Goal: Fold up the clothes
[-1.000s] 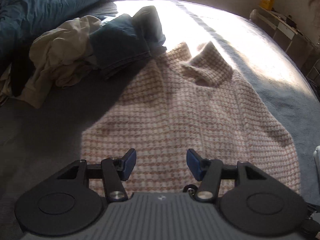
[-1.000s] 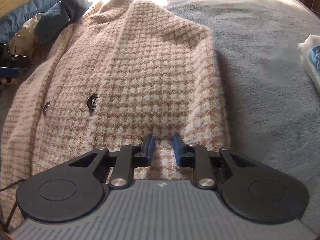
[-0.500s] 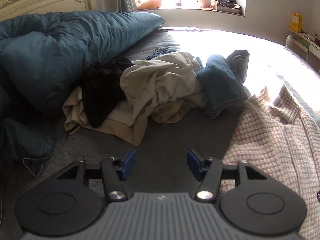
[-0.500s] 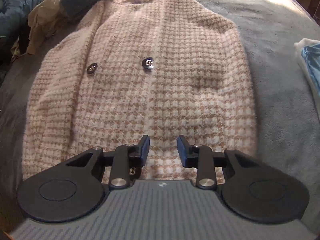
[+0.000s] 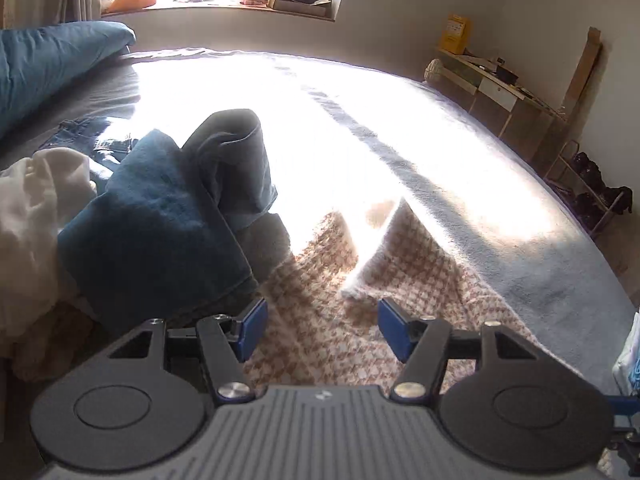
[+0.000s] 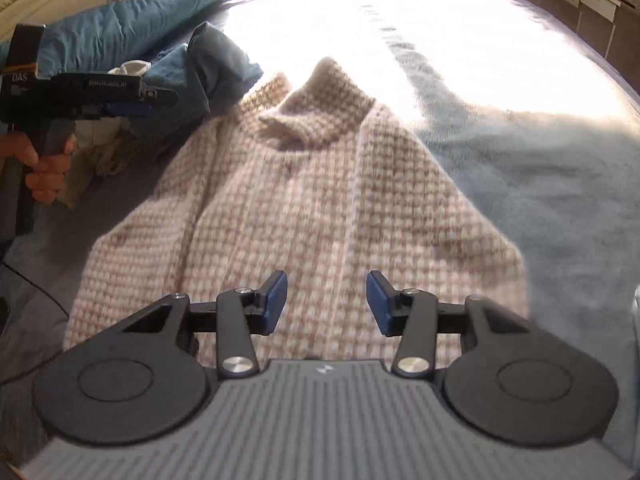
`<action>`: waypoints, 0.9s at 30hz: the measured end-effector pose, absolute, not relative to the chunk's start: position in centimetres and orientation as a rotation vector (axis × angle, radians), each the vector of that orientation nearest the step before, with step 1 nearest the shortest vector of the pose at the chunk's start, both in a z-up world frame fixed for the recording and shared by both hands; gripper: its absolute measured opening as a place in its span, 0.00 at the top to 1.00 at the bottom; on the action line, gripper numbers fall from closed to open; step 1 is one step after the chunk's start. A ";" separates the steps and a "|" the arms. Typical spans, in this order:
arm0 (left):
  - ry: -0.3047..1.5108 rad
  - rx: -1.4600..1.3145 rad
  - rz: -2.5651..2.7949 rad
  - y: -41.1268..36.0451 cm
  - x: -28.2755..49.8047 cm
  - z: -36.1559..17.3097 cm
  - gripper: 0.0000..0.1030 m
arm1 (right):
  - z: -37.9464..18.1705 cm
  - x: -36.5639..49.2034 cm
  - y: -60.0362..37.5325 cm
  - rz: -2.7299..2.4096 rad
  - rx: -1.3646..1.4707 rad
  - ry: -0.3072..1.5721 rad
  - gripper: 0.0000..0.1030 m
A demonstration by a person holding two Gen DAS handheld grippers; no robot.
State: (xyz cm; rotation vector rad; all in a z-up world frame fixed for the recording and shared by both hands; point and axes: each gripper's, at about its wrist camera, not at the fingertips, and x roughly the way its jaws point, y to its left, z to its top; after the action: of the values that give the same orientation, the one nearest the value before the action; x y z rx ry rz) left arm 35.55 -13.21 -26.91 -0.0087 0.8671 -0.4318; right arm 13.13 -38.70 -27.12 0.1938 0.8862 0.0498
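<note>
Jacket: a thick, fuzzy knit jacket point(image 6: 320, 208) in a small beige-and-cream houndstooth check lies spread flat on the bed, its collar point(image 6: 320, 108) standing up in a soft fold at the far end.
Bed: the bed point(image 6: 540, 152) wears a grey-blue, short-pile cover, with a strong patch of sun across its far half.
Right claw: the right claw point(image 6: 326, 300) hovers over the near hem of the jacket, blue pads spread wide apart, nothing between them.
Left claw: the left claw point(image 5: 320, 328) sits over the jacket's collar end, blue pads wide apart and empty; in the right wrist view it shows at far left, with a hand point(image 6: 44, 168) round its handle.
Clothes pile: left of the collar, a dark blue towel-like cloth point(image 5: 160, 240) and a grey-blue rolled garment point(image 5: 236, 160) lie bunched, touching the jacket's edge; a crumpled cream cloth point(image 5: 36, 200) lies further left.
Duvet: a puffy blue duvet point(image 5: 48, 60) fills the far left.
</note>
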 end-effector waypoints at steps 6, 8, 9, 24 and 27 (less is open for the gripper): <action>0.920 -0.052 -0.351 -16.2 44.1 -30.6 0.39 | -28.2 28.4 -43.1 0.149 0.170 0.835 0.56; 0.949 -0.083 -0.323 -16.6 46.3 -32.0 0.40 | -29.1 32.6 -44.1 0.171 0.194 0.863 0.56; 0.958 -0.093 -0.320 -16.8 47.1 -32.6 0.40 | -29.6 34.4 -44.5 0.186 0.215 0.882 0.55; 1.053 -0.280 -0.449 -17.6 51.6 -37.4 0.63 | -35.1 43.5 -46.5 0.306 0.467 0.982 0.57; 1.042 -0.294 -0.465 -17.6 51.5 -37.4 0.78 | -35.2 43.7 -46.2 0.314 0.491 0.981 0.78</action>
State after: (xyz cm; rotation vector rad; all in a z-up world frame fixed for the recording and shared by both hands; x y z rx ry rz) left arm 51.50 -17.65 -37.41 -0.2943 1.0418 -0.4654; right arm 43.68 -46.22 -35.21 0.4908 0.9807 0.3137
